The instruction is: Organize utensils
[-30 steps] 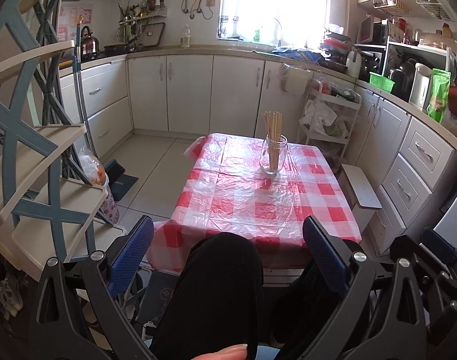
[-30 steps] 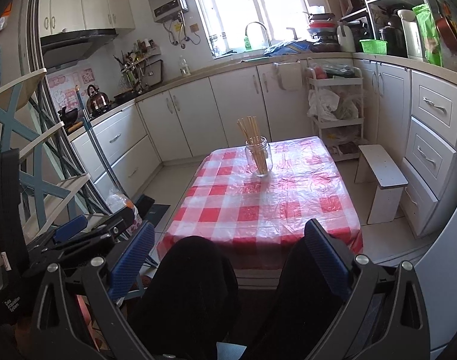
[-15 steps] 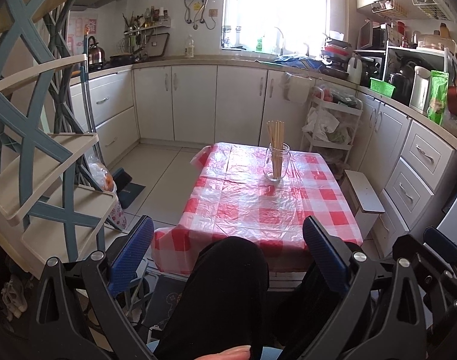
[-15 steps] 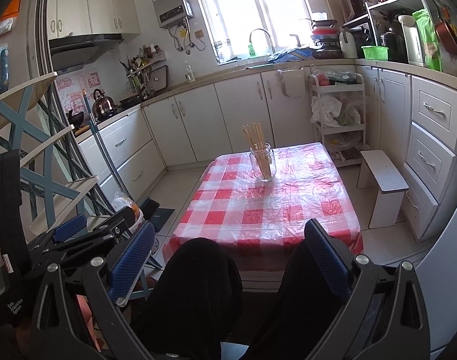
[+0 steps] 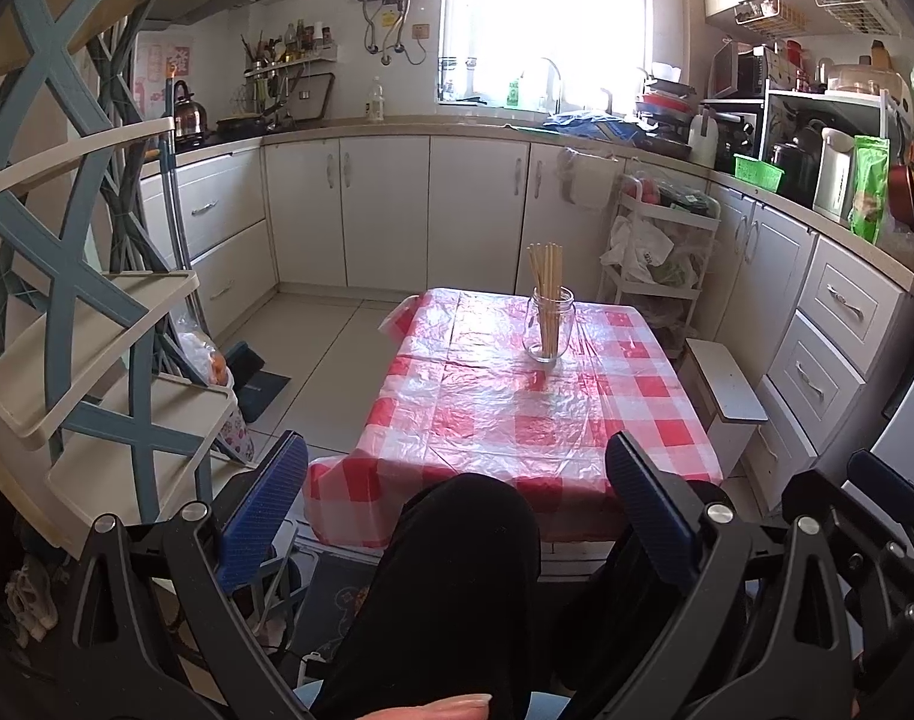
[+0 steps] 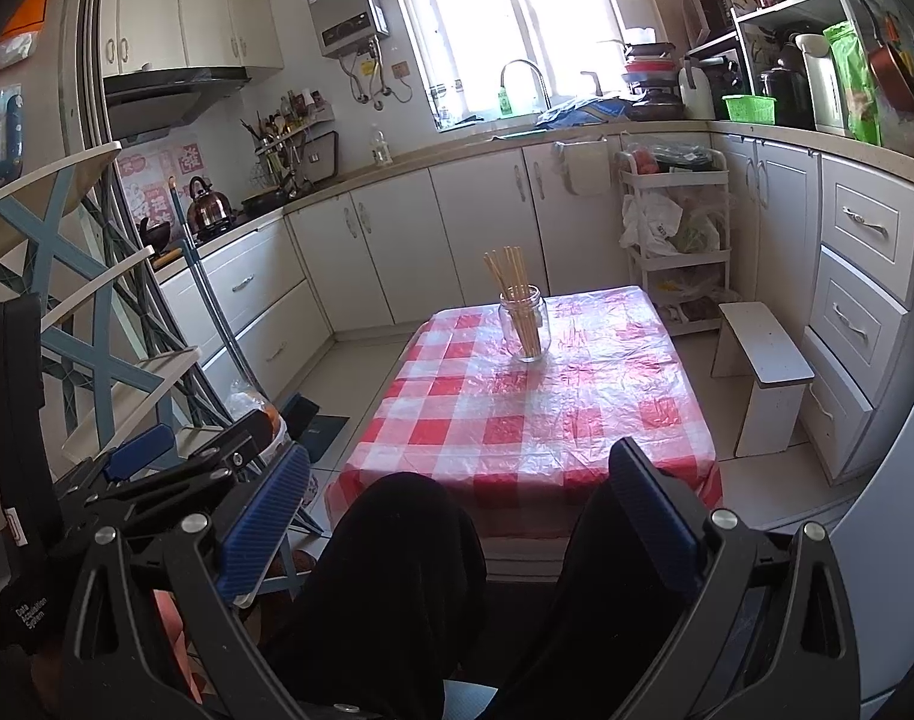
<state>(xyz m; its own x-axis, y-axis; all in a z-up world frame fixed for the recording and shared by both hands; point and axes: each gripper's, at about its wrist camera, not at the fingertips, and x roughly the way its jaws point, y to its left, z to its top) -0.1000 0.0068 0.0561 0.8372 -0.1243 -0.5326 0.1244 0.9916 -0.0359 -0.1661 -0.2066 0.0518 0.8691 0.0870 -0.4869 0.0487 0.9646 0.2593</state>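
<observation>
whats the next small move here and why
Probably bring one tool forward over the table toward the glass jar. Both the left tool and the right tool are open, empty and held back over the person's lap, short of the table edge. The chopsticks stand bunched in the jar, the only utensils on the table.

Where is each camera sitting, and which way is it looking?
Left wrist view: on the left gripper, held low in front of the table, facing the window; open blue fingers, dark-clothed knees and a fingertip show.
Right wrist view: on the right gripper, also low, facing the same way; its open fingers, the knees and the left gripper beside it show.
Both share the checked table and the glass jar holding chopsticks.
</observation>
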